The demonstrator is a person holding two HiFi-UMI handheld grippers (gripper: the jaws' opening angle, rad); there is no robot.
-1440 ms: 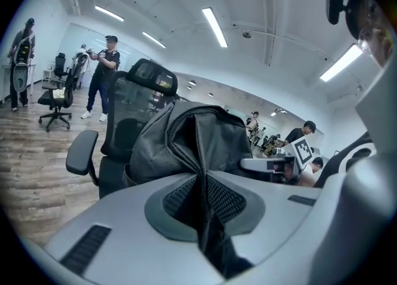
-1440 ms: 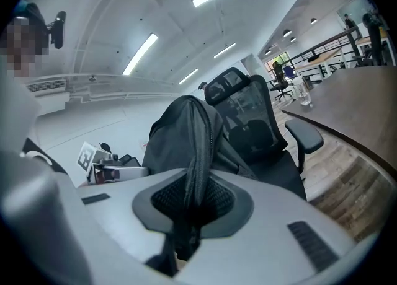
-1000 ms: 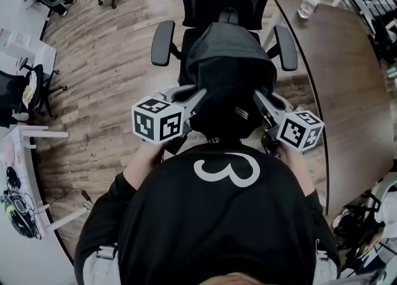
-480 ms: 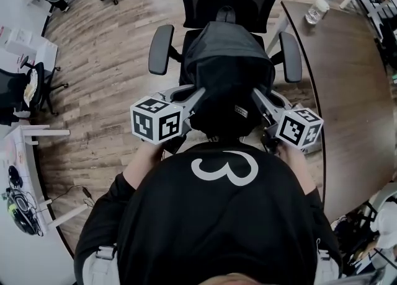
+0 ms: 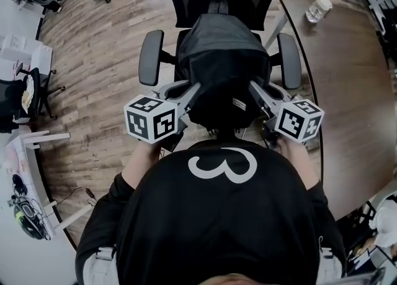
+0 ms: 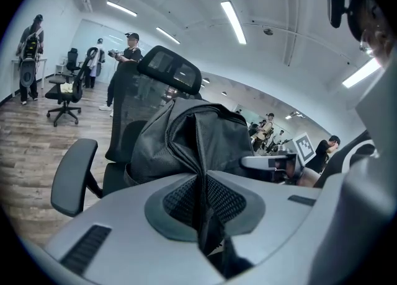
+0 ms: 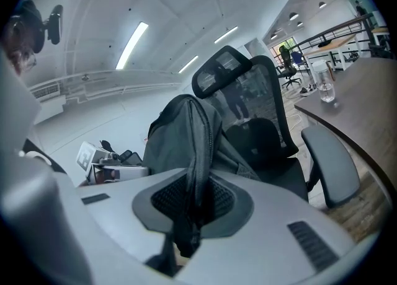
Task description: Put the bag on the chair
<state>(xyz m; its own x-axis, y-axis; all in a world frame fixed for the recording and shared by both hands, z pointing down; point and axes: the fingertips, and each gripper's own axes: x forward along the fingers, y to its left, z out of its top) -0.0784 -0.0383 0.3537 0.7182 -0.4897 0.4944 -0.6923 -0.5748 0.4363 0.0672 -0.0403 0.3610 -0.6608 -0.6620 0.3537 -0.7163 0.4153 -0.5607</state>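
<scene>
2 grips carry the bag (image 5: 223,54) at the chair (image 5: 149,56): left hand-held gripper (image 5: 193,90) and right hand-held gripper (image 5: 254,88) each pinch its fabric. Releasing 1 early could tip it off the seat's near edge.

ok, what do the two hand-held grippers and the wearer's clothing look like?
Both the left hand-held gripper and the right hand-held gripper have pale grey bodies, with dark mesh-textured pads in oval surrounds. Each carries a white cube with black square markers. The person wears a black top with a white looped mark.
</scene>
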